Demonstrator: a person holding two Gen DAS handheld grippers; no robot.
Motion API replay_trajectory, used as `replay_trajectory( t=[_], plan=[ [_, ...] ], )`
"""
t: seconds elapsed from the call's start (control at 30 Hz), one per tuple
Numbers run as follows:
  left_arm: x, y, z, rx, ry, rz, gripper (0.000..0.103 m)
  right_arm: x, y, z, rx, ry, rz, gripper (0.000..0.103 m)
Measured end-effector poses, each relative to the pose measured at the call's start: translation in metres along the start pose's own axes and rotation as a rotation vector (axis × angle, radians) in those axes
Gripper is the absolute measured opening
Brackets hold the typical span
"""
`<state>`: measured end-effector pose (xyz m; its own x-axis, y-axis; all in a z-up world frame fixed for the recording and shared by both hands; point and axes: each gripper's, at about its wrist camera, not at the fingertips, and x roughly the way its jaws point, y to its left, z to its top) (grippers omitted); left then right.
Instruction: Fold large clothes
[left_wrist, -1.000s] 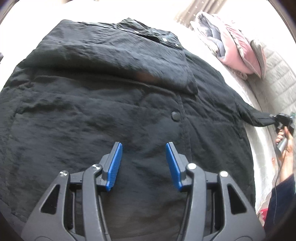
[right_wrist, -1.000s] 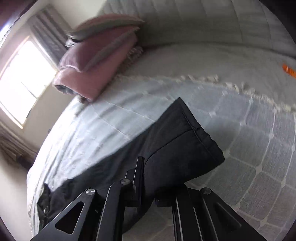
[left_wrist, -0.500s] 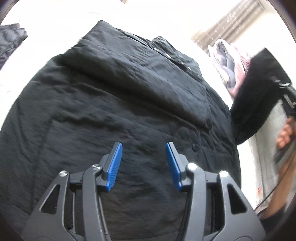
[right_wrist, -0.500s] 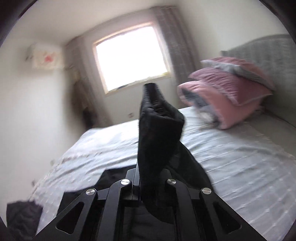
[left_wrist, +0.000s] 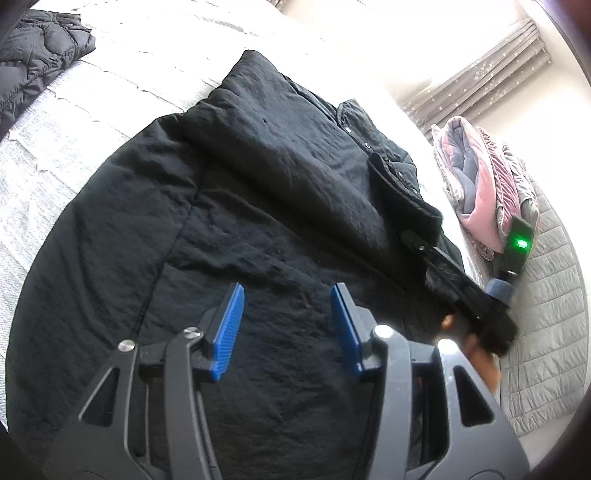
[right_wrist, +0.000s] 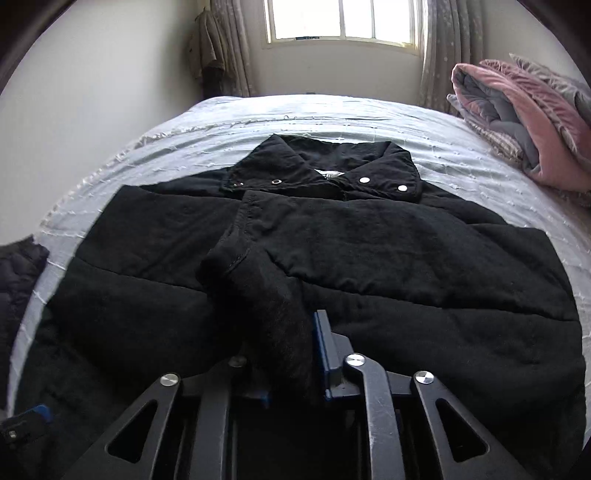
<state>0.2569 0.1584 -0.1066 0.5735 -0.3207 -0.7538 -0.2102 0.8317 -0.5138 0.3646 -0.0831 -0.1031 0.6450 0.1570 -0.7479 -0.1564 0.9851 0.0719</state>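
Note:
A large black jacket (left_wrist: 258, 206) lies spread on the pale bedspread, collar toward the window; it also shows in the right wrist view (right_wrist: 406, 251). My left gripper (left_wrist: 286, 325) is open and empty, hovering over the jacket's lower body. My right gripper (right_wrist: 280, 354) is shut on the black sleeve cuff (right_wrist: 258, 288) and holds it over the jacket's front, with the sleeve folded across the chest. The right gripper also shows in the left wrist view (left_wrist: 491, 317) at the jacket's right side.
A pink and grey folded quilt (right_wrist: 524, 122) lies at the bed's right, also visible in the left wrist view (left_wrist: 484, 184). Another dark quilted garment (left_wrist: 33, 62) lies at the bed's left edge. A window and curtains (right_wrist: 343, 22) stand beyond the bed.
My right gripper has lifted the sleeve from the bed at the right and swung it over onto the jacket's front. My left gripper has stayed open over the jacket.

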Motion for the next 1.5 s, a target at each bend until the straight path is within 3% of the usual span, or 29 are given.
replay_trajectory(
  t=[0.03,0.13,0.17,0.23,0.33,0.4,0.47,0.6,0.73,0.83,0.97,1.1,1.17,1.2,1.27,1.33,1.4,1.5],
  plan=[
    [0.001,0.0,0.0,-0.002,0.001,-0.002,0.05,-0.01,0.0,0.005,0.009,0.005,0.038,0.032],
    [-0.001,0.002,-0.001,0.003,0.002,0.0,0.05,-0.031,0.012,0.009,-0.008,0.01,0.13,0.066],
    [-0.001,0.003,-0.001,0.003,0.003,0.002,0.05,-0.038,0.017,0.008,-0.025,0.001,0.168,0.069],
    [0.001,0.004,-0.001,0.0,0.004,0.003,0.05,-0.056,0.021,0.002,-0.045,-0.04,0.203,0.069],
    [0.0,0.002,-0.001,0.004,0.005,0.003,0.05,-0.071,0.001,0.009,0.023,-0.101,0.133,0.068],
    [0.0,0.001,0.0,0.006,0.004,0.004,0.05,-0.066,-0.03,0.013,0.11,-0.071,0.075,0.062],
    [0.001,-0.001,0.0,0.008,0.006,0.0,0.05,-0.054,-0.051,0.008,0.142,-0.015,0.039,0.048],
    [0.004,-0.007,-0.003,0.037,0.012,0.011,0.05,-0.019,-0.053,-0.015,0.117,0.09,0.008,0.048],
    [0.006,-0.009,-0.004,0.046,0.015,0.021,0.05,-0.011,-0.036,-0.019,0.082,0.085,-0.064,0.05],
    [0.006,-0.009,-0.004,0.047,0.015,0.02,0.05,-0.024,-0.039,-0.012,0.069,0.11,-0.023,0.049],
    [0.008,-0.013,-0.006,0.058,0.018,0.021,0.05,-0.056,-0.082,-0.009,0.169,0.026,-0.072,0.049],
    [0.011,-0.018,-0.008,0.069,0.017,0.023,0.05,-0.047,-0.145,-0.025,0.336,0.089,-0.146,0.049],
    [0.012,-0.022,-0.009,0.082,0.019,0.02,0.05,-0.025,-0.158,-0.04,0.351,0.151,-0.126,0.049],
    [0.013,-0.024,-0.011,0.093,0.021,0.023,0.05,-0.024,-0.154,-0.041,0.307,0.124,-0.136,0.049],
    [0.015,-0.027,-0.012,0.101,0.025,0.026,0.05,-0.028,-0.148,-0.036,0.274,0.152,-0.159,0.049],
    [0.017,-0.028,-0.013,0.109,0.028,0.03,0.05,-0.045,-0.147,-0.033,0.331,0.158,-0.107,0.049],
    [0.017,-0.032,-0.016,0.119,0.028,0.034,0.05,-0.077,-0.141,-0.038,0.362,0.11,-0.032,0.049],
    [0.019,-0.038,-0.02,0.146,0.03,0.036,0.05,-0.12,-0.129,-0.058,0.328,0.104,-0.007,0.054]
  ],
)
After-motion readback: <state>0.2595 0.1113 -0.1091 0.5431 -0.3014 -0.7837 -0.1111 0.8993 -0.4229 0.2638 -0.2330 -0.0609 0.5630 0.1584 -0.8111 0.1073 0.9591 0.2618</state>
